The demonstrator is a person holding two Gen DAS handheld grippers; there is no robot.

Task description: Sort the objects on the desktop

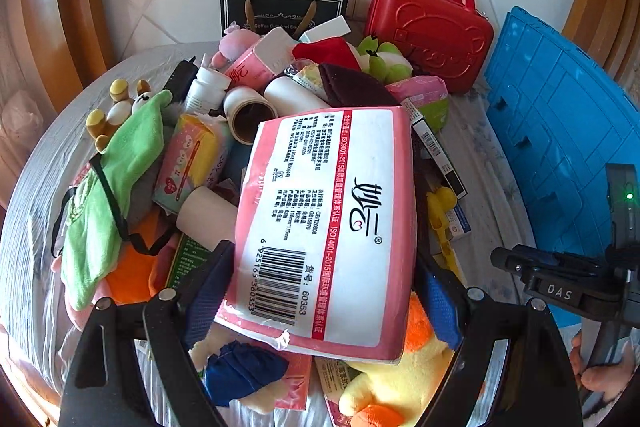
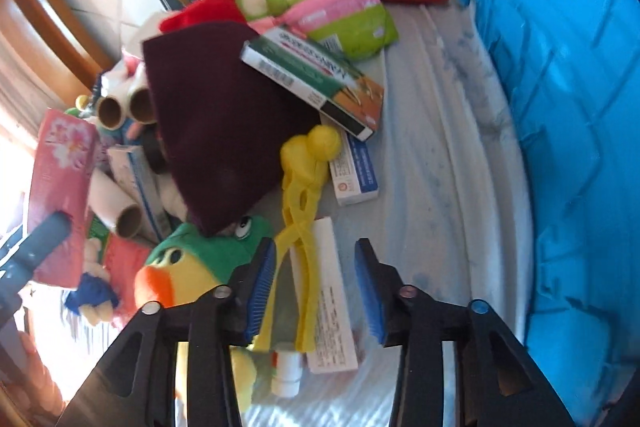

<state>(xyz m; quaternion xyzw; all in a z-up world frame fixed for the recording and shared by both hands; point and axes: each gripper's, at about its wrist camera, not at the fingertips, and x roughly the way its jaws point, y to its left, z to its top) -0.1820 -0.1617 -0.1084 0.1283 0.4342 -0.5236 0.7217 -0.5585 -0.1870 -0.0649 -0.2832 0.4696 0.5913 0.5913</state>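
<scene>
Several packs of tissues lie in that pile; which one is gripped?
The large pink-and-white tissue pack, barcode upward, clamped in the left gripper; the others lie loose.

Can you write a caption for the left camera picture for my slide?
The left gripper lifts a pink tissue pack from a heap of toys and boxes, with a blue crate beside it.

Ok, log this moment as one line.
left tongs: shut on pink tissue pack, lifted | right tongs: open, empty, above yellow clip toy | blue crate: at right
</scene>
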